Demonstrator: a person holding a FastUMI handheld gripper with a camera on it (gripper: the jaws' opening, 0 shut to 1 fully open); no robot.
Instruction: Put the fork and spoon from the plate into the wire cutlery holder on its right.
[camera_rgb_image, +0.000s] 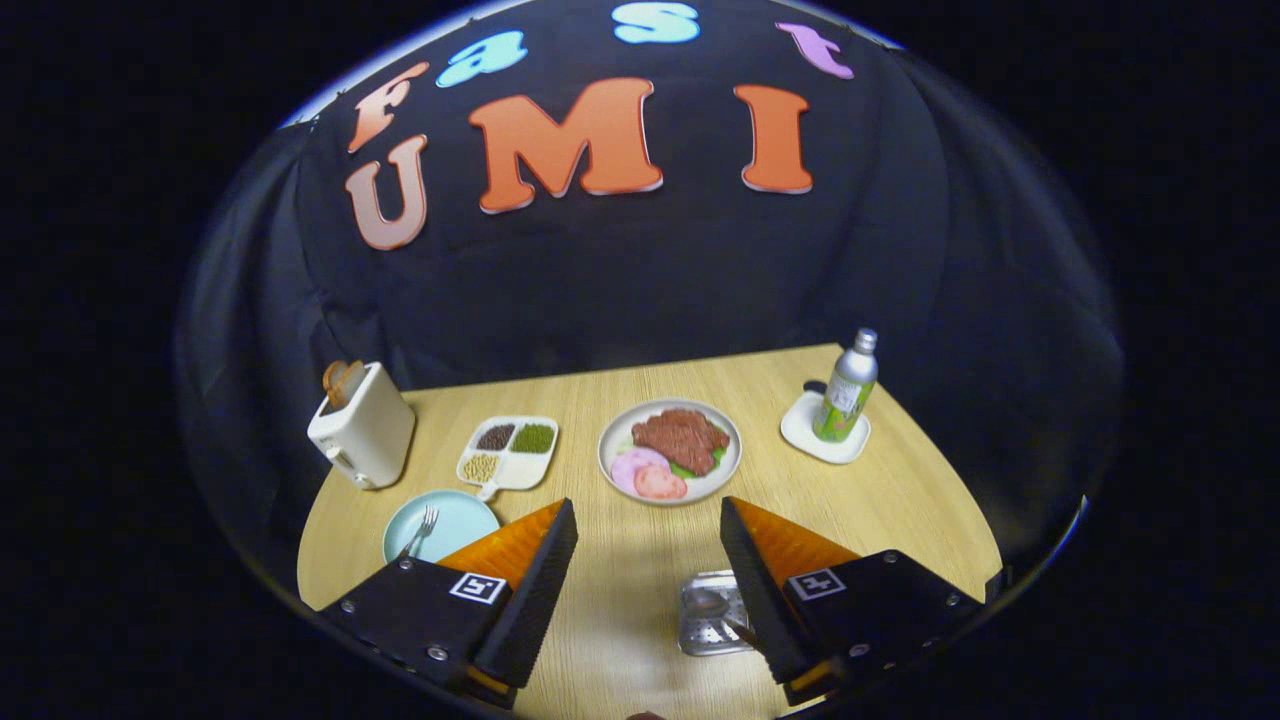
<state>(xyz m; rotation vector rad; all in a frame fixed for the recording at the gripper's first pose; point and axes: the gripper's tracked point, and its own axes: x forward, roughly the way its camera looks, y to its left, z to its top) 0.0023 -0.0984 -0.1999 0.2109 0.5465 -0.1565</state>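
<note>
Above the table (620, 600), tool (648, 535) spread wide, fork (421, 530) on plate (465, 515).

A: The pale wooden tabletop (620, 560) is evenly and brightly lit from above; the brightest patch lies low between the two orange-and-black gripper fingers (648, 540), which stand wide apart with nothing between them.

B: Shadows are soft and short; the silver-capped green bottle (846, 388) and the cream toaster (362, 435) throw only faint ones; the black cloth wall (640, 290) stays dim and swallows detail.

A: Fisheye bending is strong; the table's far edge bows, and things near the rim smear slightly.

B: The perforated metal cutlery holder (708, 615) catches a dull glare; the centre is sharp.
</note>
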